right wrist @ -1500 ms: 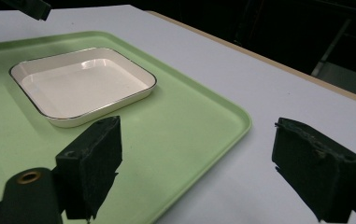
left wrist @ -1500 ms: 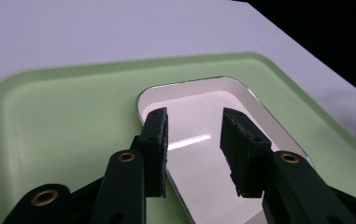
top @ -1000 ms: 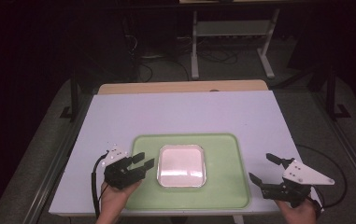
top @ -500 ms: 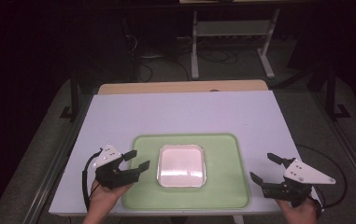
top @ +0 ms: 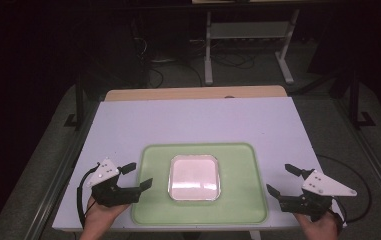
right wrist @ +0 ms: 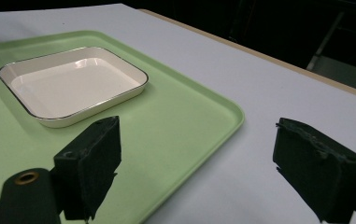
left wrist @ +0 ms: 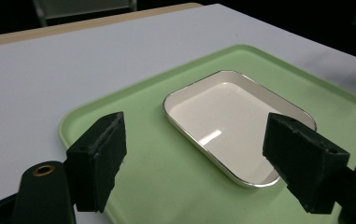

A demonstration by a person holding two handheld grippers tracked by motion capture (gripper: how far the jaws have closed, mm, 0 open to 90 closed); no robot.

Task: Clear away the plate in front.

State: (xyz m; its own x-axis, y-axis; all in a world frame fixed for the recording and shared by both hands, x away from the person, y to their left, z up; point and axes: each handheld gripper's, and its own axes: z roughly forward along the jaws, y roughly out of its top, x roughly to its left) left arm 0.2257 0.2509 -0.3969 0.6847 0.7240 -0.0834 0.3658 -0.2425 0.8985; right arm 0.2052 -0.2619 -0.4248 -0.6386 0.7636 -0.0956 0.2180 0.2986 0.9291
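A light green tray [top: 238, 205] lies at the front middle of the white table. An empty white rectangular dish [top: 194, 176] with a thin dark rim sits in the tray's middle. My left gripper [top: 137, 176] hovers open at the tray's left edge, jaws wide apart with nothing between them. In the left gripper view its open jaws frame the dish [left wrist: 234, 122] and tray [left wrist: 157, 172]. My right gripper [top: 281, 179] stands open just right of the tray, over bare table. The right gripper view has the dish [right wrist: 70, 84] to the left on the tray [right wrist: 185, 121].
The white table top [top: 193, 122] stretches bare behind the tray, with a wooden strip [top: 193, 93] along its far edge. Beyond it stand a metal frame [top: 248, 35] and cables on a dark floor. A cable trails from each gripper near the front corners.
My left gripper has slid leftward, from over the tray's left part to its left edge. The right gripper has hardly moved.
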